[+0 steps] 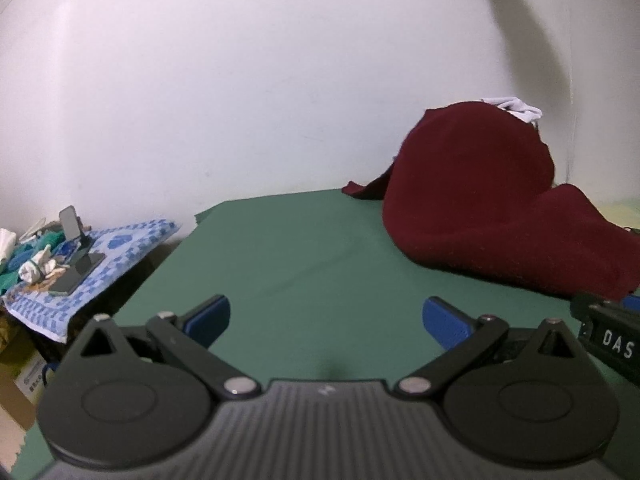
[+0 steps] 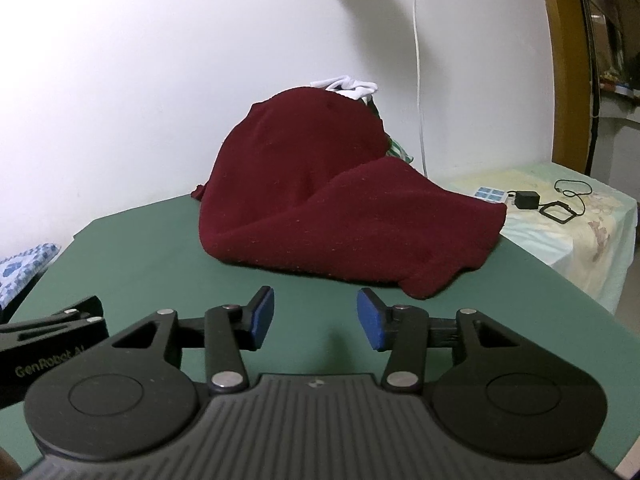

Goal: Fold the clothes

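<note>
A dark red garment [image 2: 332, 200] lies heaped over a pile of clothes at the back of the green table [image 2: 160, 248], and it appears at the right in the left wrist view as the same red garment [image 1: 492, 200]. A white piece of cloth [image 2: 348, 84] pokes out on top of the heap. My right gripper [image 2: 316, 316] hovers over the green surface just short of the garment's front edge, open, nothing between its blue pads. My left gripper [image 1: 326, 320] stands wide open over bare green surface, left of the garment. The right gripper's body [image 1: 612, 336] shows at the right edge of the left wrist view.
A blue patterned cloth [image 1: 100, 256] with a phone stand [image 1: 76, 228] and small clutter lies on a low surface to the left. A bed with a pale printed sheet [image 2: 560, 220], a black charger [image 2: 528, 200] and cable sits to the right. A white wall stands behind the table.
</note>
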`<act>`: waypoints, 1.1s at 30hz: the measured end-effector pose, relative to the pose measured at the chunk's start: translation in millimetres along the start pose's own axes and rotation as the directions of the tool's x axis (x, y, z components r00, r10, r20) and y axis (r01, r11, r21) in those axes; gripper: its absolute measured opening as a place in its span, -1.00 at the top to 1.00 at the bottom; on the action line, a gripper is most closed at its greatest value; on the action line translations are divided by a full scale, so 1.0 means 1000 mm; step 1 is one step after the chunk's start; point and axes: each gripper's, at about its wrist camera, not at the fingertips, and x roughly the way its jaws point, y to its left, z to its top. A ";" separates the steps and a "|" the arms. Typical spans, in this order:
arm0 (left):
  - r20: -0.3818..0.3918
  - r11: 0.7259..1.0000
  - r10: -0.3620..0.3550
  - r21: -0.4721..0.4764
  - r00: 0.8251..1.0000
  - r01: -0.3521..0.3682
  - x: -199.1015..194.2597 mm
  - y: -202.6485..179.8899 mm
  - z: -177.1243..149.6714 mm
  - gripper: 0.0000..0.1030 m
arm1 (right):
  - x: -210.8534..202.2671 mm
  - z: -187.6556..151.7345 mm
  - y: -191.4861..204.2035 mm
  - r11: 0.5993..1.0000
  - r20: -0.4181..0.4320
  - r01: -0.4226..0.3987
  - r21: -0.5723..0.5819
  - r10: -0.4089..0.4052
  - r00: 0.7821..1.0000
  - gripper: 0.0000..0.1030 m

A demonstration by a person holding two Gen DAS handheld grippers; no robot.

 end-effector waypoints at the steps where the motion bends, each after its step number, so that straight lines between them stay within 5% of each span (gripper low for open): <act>1: -0.003 1.000 -0.002 0.002 1.000 0.002 0.000 -0.002 0.000 -0.99 | 0.000 0.000 -0.002 1.000 -0.001 -0.002 0.001 0.002 1.000 0.04; 15: -0.050 0.995 -0.035 0.097 0.998 0.039 0.024 -0.011 0.017 -0.99 | 0.018 0.017 -0.033 0.997 0.022 -0.035 -0.064 0.036 0.999 -0.05; 27: -0.047 0.974 -0.067 0.214 0.997 0.075 0.104 -0.038 0.077 -0.99 | 0.111 0.094 -0.030 0.992 -0.039 -0.040 -0.120 0.035 0.999 -0.21; 33: -0.117 0.987 -0.095 0.118 0.989 0.109 0.151 -0.031 0.087 -0.99 | 0.168 0.098 -0.015 0.989 -0.148 -0.008 -0.148 -0.014 0.989 -0.21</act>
